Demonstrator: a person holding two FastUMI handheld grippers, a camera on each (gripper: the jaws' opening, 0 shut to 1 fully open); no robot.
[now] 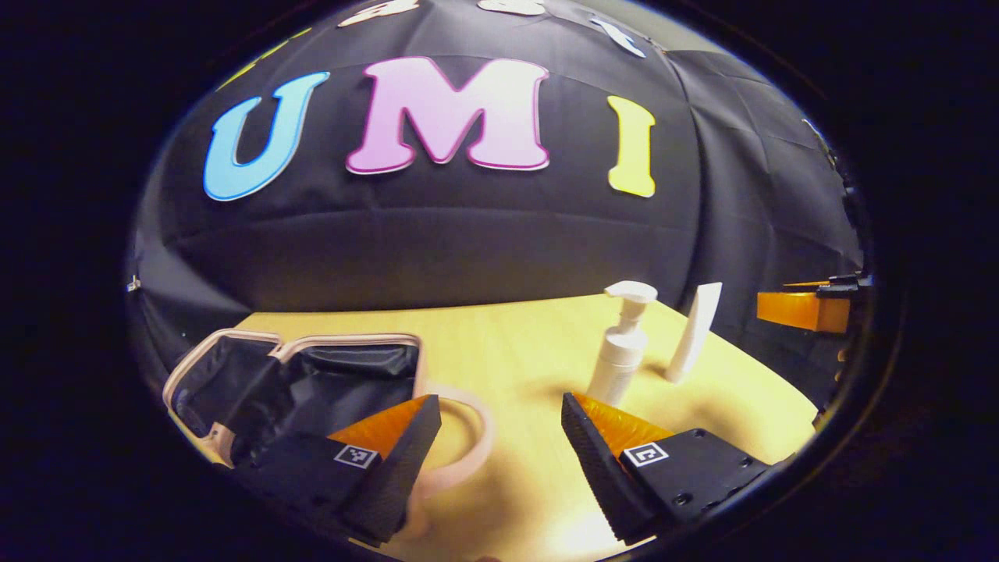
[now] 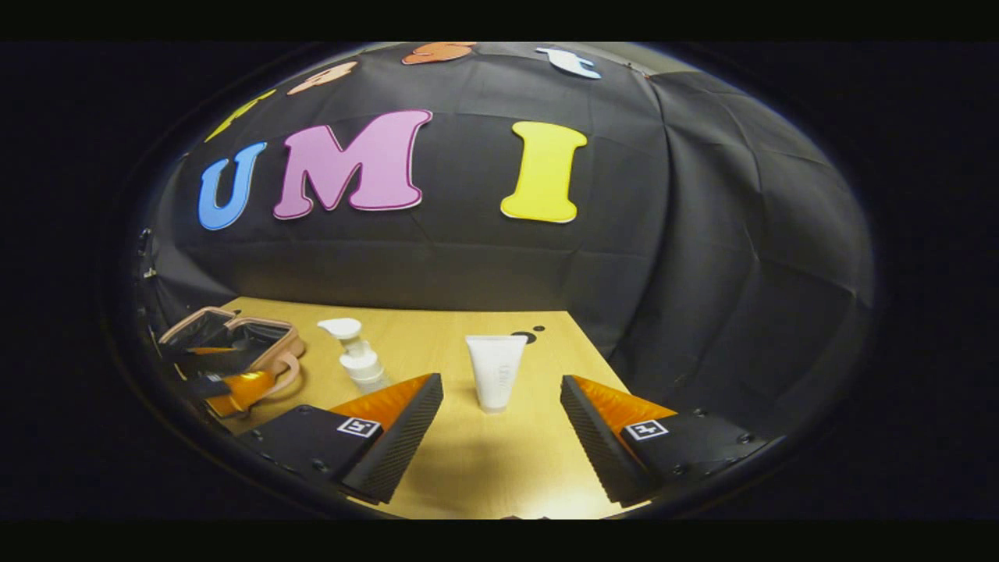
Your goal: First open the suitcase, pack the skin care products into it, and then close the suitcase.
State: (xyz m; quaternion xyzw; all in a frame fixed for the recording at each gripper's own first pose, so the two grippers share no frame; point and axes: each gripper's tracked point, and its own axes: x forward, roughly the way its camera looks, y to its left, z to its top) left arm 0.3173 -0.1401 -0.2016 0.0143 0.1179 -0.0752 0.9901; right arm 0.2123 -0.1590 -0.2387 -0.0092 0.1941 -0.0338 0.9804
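- Suitcase [image 1: 312, 375], small, pink-rimmed, black-lined, lies open at about 8 o'clock in the left gripper view, its looped pink handle [image 1: 468, 437] resting on the pale wooden tabletop [image 1: 507, 351].
- White pump bottle [image 1: 622, 351] stands upright at 4 o'clock there, just beside the white squeeze tube [image 1: 695, 332].
- Left claw [image 1: 499, 445] is spread, holding nothing, above the handle.
- Right claw [image 2: 499, 429] is spread, the tube standing cap-down between its fingers, untouched.
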